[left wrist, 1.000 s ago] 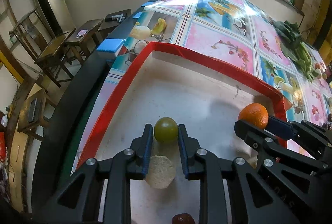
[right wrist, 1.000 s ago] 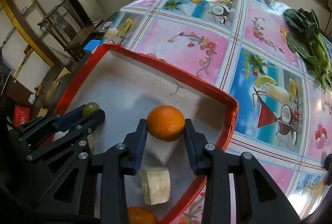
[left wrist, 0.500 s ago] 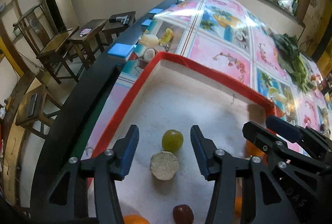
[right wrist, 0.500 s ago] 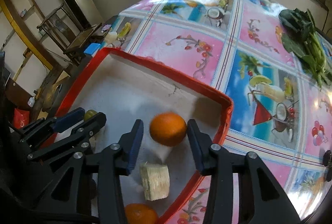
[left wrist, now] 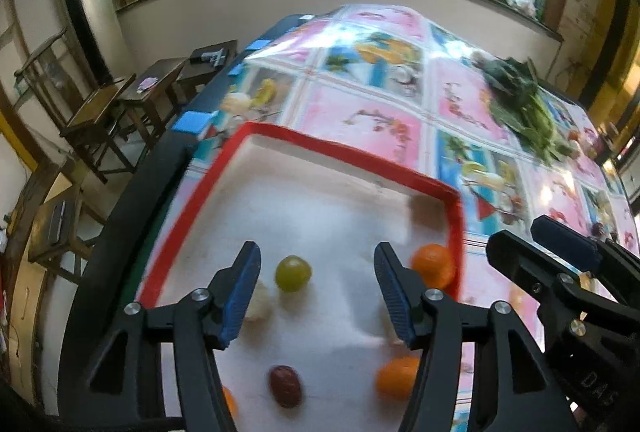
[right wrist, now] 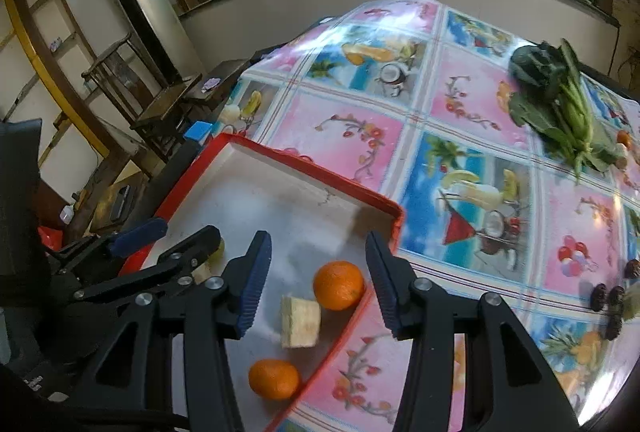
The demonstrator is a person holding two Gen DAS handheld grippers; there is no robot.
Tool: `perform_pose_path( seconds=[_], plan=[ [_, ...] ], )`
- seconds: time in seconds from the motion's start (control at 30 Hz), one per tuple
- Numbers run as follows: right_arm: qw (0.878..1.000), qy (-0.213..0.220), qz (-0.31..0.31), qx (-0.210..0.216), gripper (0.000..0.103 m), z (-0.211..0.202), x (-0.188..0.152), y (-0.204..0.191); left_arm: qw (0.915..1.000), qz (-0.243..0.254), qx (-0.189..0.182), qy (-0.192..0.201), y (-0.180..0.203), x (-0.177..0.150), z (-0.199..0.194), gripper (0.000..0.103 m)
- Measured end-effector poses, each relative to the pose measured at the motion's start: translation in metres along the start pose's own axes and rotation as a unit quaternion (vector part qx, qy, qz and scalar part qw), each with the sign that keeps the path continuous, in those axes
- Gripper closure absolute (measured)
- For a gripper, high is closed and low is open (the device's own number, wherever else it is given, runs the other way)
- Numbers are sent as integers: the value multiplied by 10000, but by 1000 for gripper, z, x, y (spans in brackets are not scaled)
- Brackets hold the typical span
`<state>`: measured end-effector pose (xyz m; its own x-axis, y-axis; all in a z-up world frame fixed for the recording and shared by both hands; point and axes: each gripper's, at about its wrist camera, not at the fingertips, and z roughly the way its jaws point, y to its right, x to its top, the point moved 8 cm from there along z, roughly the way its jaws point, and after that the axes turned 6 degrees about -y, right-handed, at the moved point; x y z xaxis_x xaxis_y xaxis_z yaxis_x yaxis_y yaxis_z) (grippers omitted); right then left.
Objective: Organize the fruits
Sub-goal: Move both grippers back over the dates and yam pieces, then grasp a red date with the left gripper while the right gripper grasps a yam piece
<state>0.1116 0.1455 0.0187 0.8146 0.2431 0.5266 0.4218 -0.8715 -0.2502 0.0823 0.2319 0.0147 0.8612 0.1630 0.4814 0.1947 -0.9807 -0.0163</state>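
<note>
Tablecloth is slick; red tray sits near table edge. Both grippers, L & R, jaws just opened, nothing between. Risk: green fruit / orange may roll & bump neighbours.

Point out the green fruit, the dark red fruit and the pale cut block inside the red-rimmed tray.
green fruit (left wrist: pixel 293 273), left wrist view, centre of its round face.
dark red fruit (left wrist: pixel 285 386), left wrist view, middle of its body.
pale cut block (right wrist: pixel 300 321), right wrist view, centre of its front face.
</note>
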Motion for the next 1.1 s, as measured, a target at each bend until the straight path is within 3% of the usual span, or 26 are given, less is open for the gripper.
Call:
perform_pose_path(
  seconds=[0.17,0.43,0.8,1.1],
  plan=[
    [9997,122,166,-126,47,-23,-11,27,9995,271,-174,37,40,-4,-10,39],
    [9944,347,910,-409,47,-72,-53,113,9948,835,-589,-33,121,-16,-18,39],
    [9732,436,1992,-1063,47,-124,-117,256,9763,1743,-1225,-372,235,-36,2,39],
    [9735,433,1974,-1071,47,-117,-110,291,9684,2037,-1367,-440,278,-35,24,38]
  ],
)
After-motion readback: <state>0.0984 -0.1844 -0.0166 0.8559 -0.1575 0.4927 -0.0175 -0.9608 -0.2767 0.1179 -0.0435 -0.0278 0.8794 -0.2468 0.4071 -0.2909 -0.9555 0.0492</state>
